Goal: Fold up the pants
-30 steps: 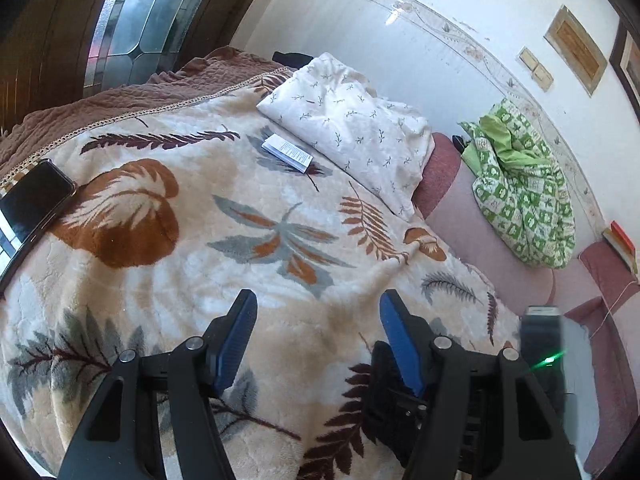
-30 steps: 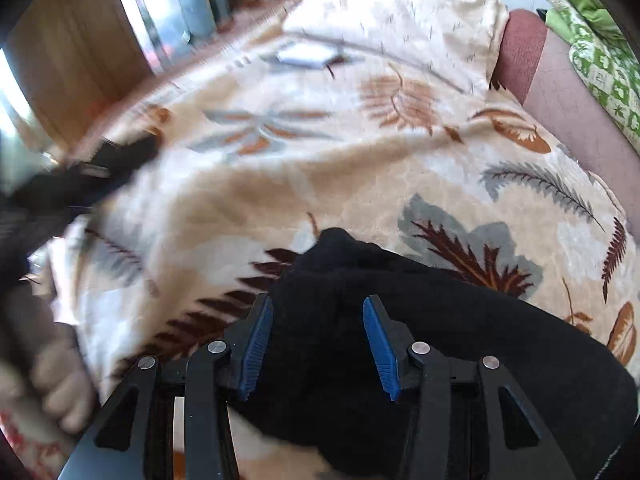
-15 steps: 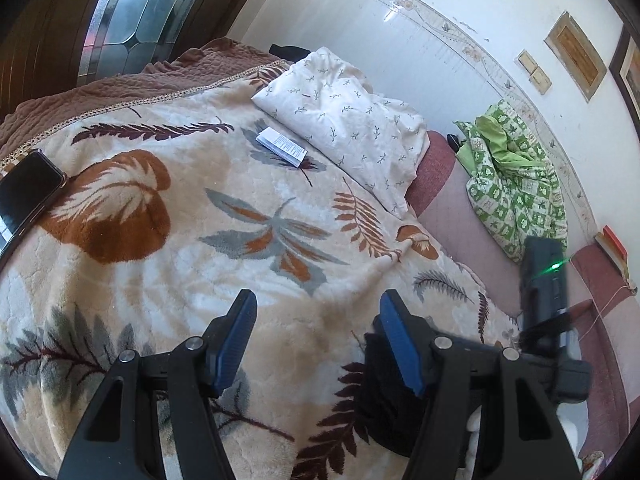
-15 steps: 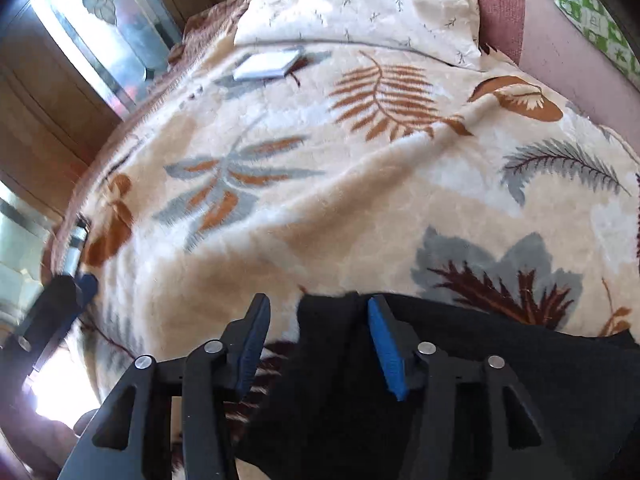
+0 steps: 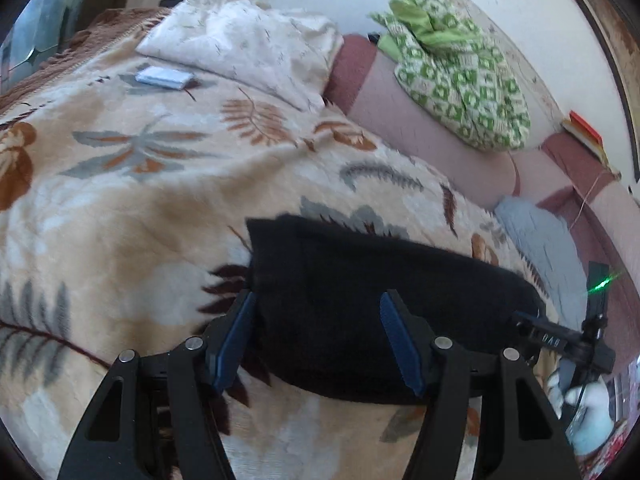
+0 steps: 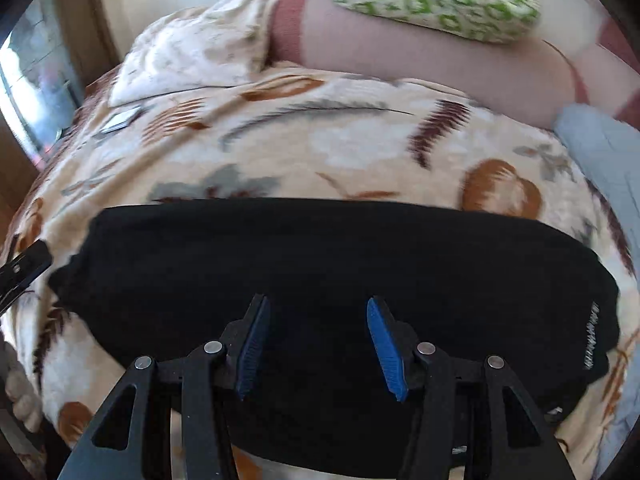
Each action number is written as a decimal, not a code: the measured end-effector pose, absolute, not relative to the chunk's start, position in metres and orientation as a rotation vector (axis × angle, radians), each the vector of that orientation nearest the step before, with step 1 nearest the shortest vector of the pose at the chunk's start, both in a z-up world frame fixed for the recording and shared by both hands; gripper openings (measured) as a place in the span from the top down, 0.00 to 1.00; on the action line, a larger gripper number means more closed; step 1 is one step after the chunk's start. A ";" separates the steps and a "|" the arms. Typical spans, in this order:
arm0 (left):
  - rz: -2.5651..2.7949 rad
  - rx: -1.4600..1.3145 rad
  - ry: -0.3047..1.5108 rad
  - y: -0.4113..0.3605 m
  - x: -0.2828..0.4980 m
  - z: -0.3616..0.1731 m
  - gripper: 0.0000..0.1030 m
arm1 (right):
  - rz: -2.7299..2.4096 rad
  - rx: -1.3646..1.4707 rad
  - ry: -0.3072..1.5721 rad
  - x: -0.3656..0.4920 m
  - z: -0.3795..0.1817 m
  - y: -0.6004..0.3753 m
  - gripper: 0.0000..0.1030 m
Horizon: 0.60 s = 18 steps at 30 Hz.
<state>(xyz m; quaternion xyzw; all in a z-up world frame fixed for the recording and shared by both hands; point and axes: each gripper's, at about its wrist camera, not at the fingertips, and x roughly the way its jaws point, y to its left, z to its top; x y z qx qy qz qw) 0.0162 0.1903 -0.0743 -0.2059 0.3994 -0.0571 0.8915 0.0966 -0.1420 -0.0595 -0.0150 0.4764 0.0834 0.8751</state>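
**Pants let go, fold looks about done**

Right gripper (image 6: 316, 344) just spread its fingers; a second ago it was closer in on the black pants (image 6: 320, 280), now nothing's pinched. Left gripper (image 5: 316, 344) hangs spread and empty too. Pants lie as a compact bundle on the leaf-print blanket (image 5: 120, 208), so probably just tidying left.

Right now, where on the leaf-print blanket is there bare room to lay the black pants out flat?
The widest bare patch of the leaf-print blanket lies between the black pants, the white pillow and the small flat packet. Toward the pale blue cloth and green checked bundle it is crowded.
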 end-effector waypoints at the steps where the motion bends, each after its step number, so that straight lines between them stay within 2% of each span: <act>1: -0.099 -0.404 0.859 0.185 0.019 -0.083 0.38 | 0.098 0.020 1.001 0.097 -0.064 -0.179 0.45; 4: -0.052 -0.308 0.855 0.172 0.020 -0.090 0.38 | -0.086 0.120 1.017 0.089 -0.078 -0.266 0.45; 5: -0.052 -0.293 0.856 0.170 0.019 -0.089 0.38 | -0.125 0.161 1.025 0.084 -0.082 -0.289 0.49; 9: -0.073 -0.381 0.844 0.188 0.015 -0.083 0.38 | -0.117 0.349 1.026 0.066 -0.086 -0.337 0.53; 10: -0.057 -0.423 0.834 0.198 0.014 -0.081 0.38 | -0.120 0.319 1.018 0.066 -0.079 -0.332 0.52; 11: -0.037 -0.458 0.825 0.206 0.013 -0.080 0.38 | -0.118 0.283 1.008 0.067 -0.071 -0.324 0.47; 18: 0.114 -0.708 0.790 0.281 0.002 -0.081 0.38 | 0.231 0.083 0.955 0.096 -0.022 -0.181 0.45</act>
